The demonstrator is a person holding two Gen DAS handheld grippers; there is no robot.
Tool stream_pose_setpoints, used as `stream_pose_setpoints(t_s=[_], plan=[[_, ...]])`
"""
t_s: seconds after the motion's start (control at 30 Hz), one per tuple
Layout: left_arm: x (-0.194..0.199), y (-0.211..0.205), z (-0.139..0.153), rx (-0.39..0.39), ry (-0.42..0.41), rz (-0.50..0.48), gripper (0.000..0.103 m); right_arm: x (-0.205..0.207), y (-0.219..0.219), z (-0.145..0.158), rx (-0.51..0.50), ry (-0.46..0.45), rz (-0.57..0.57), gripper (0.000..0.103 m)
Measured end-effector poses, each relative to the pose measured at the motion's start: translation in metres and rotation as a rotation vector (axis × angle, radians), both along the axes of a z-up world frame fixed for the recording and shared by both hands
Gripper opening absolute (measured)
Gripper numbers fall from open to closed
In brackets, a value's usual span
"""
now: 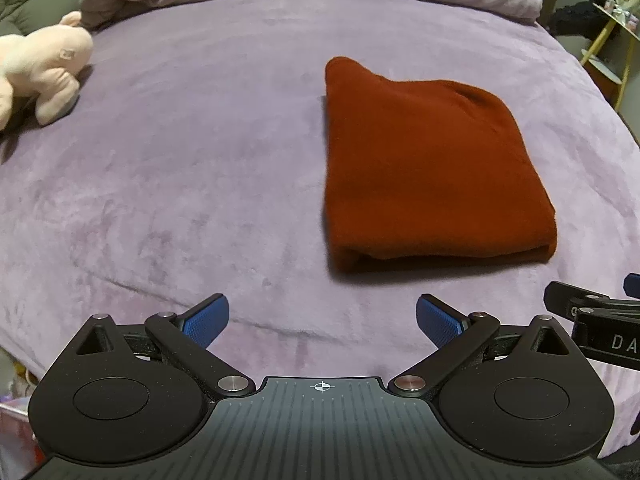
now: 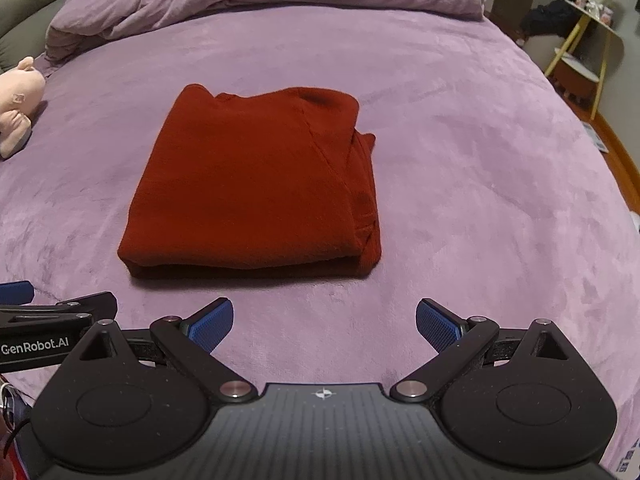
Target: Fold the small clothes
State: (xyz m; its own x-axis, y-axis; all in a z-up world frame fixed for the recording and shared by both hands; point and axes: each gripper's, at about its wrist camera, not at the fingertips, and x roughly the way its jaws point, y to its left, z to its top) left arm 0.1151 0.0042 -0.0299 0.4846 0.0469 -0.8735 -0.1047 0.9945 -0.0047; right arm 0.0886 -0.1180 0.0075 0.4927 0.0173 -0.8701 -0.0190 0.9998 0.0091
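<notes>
Jaws wide over purple bed [image 2: 460, 152], folded red garment [image 2: 256, 184].

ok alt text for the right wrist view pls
A dark red garment lies folded into a neat rectangle on a purple bedspread. The right gripper is open and empty just in front; a pink plush toy sits far left.

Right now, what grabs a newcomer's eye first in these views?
The folded red garment, lying alone mid-bed on the purple blanket, apart from both grippers. Next, the right gripper and left gripper, both open and empty near the bed's front edge. Then the pink plush toy off at the far left.
</notes>
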Motion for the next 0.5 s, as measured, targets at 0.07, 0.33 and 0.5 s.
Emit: stream_pose_setpoints(t_s=[0.07,0.33,0.5], plan=[[0.0008,-0.0003,-0.0004,0.001,0.004,0.000,0.102,0.0006,-0.0008,-0.0004,0.000,0.005,-0.006,0.098],[0.0014,-0.0043,0.0003,0.018,0.004,-0.011,0.102,0.0023,0.0008,-0.0006,-0.019,0.014,-0.002,0.098],[0.0021,-0.0038,0.0006,0.015,0.006,-0.010,0.102,0.0028,-0.0006,-0.0006,-0.019,0.014,-0.004,0.098]])
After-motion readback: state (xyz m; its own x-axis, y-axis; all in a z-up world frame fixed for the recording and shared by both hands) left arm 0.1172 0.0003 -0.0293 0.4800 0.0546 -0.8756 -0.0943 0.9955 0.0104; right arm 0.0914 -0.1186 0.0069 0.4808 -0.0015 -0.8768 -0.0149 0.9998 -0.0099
